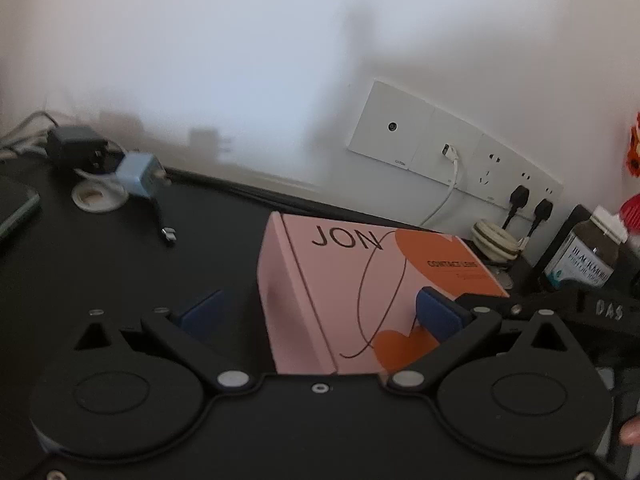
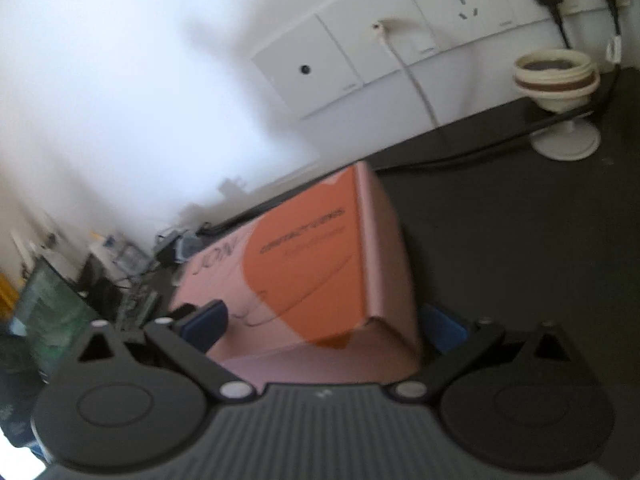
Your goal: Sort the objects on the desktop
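A pink box [image 1: 340, 292] printed "JON", with orange shapes, lies on the black desk [image 1: 120, 272]. My left gripper [image 1: 320, 312] is open around its near end. The left blue pad [image 1: 200, 312] stands clear of the box's side, and the right pad [image 1: 438, 314] shows in front of its top face. In the right wrist view the same box [image 2: 320, 272] fills the gap of my right gripper [image 2: 324, 324], also open wide. One pad [image 2: 206, 320] overlaps the top face and the other pad [image 2: 444, 328] sits beside the pink side wall. Both views are blurred.
Wall sockets [image 1: 452, 152] with a white cable and two black plugs sit behind the box. A coiled cord [image 1: 494, 240] and a brown bottle [image 1: 584, 256] stand at the right. A blue charger [image 1: 138, 176], a black adapter [image 1: 74, 146] and a phone [image 1: 16, 208] are at the left.
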### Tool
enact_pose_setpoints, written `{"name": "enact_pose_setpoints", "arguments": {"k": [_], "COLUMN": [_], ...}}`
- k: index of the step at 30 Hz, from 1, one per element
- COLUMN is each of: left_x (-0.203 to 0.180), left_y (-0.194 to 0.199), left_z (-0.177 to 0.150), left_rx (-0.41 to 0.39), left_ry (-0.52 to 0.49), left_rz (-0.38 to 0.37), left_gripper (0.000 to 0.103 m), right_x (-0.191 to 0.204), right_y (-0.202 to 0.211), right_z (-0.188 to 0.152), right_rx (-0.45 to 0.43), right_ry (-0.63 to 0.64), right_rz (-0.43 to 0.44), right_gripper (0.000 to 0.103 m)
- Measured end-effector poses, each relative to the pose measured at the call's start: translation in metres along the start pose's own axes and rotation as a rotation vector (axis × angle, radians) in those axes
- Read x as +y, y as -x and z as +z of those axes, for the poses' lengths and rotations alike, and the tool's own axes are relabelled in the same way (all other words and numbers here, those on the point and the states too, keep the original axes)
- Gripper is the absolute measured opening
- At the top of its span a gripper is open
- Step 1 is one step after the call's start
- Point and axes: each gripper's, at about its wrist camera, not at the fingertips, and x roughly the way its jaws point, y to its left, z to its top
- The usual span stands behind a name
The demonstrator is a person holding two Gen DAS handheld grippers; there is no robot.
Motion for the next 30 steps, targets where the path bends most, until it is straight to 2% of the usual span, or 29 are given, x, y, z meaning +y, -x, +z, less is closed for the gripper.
{"name": "enact_pose_setpoints", "arguments": {"k": [5, 8, 13, 30], "left_x": [-0.008, -0.017, -0.012, -0.011], "left_y": [-0.003, 0.001, 0.0, 0.021], "left_z": [-0.002, -0.007, -0.008, -0.021], "left_rx": [0.025, 0.001, 0.026, 0.019], "left_ry": [-0.028, -0.065, -0.016, -0.031], "left_rz": [-0.047, -0.022, -0.047, -0.062], "left_gripper": [0.103, 0.103, 0.103, 0.103], "right_x": [0.0, -0.001, -0.004, 0.002], "right_y": [0.0, 0.003, 0.005, 0.021], "right_z": [0.0, 0.0, 0.001, -0.015], "right_rx": [0.002, 0.006, 0.011, 0.026], "right_ry": [-0.035, -0.058, -0.09, -0.126], "right_rz": [-0.001, 0.01, 0.019, 0.037], "right_gripper": [0.102, 0.102, 0.102, 0.102]}}
